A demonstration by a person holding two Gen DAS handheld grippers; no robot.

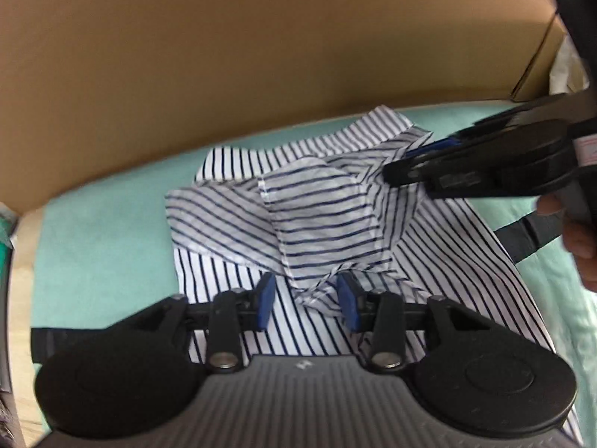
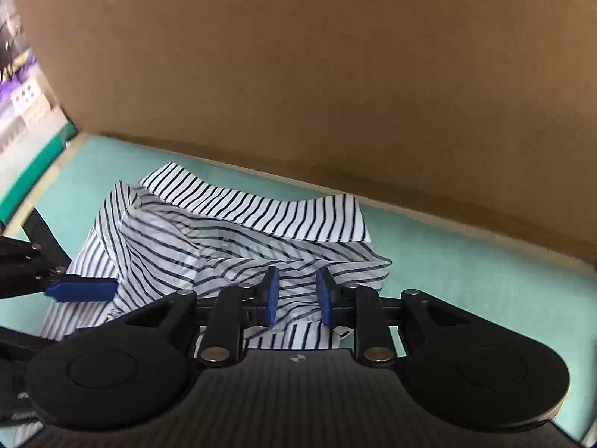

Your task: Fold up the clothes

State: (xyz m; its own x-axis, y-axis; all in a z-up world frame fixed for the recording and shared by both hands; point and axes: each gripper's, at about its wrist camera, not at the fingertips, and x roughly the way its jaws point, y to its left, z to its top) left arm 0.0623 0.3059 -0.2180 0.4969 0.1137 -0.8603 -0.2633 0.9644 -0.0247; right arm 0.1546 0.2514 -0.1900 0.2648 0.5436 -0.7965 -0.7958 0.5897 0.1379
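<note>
A white shirt with dark blue stripes [image 1: 440, 261] lies crumpled on a teal cloth [image 1: 112, 224]. One thin fold of it is raised. In the left wrist view my left gripper [image 1: 308, 300] is open, its blue pads apart on either side of a bunched tip of that fold. My right gripper [image 1: 406, 162] comes in from the right, its tips at the fold's far edge. In the right wrist view my right gripper [image 2: 297, 295] has its pads partly apart with the striped shirt [image 2: 242, 224] between them. The left gripper's blue pad [image 2: 82, 289] shows at the left.
A tall brown cardboard wall [image 1: 261, 56] [image 2: 335, 74] stands close behind the shirt. The teal cloth [image 2: 466, 287] extends to the right. A person's hand [image 1: 582, 246] holds the right gripper's handle. A black strap [image 1: 522, 235] lies at the right edge.
</note>
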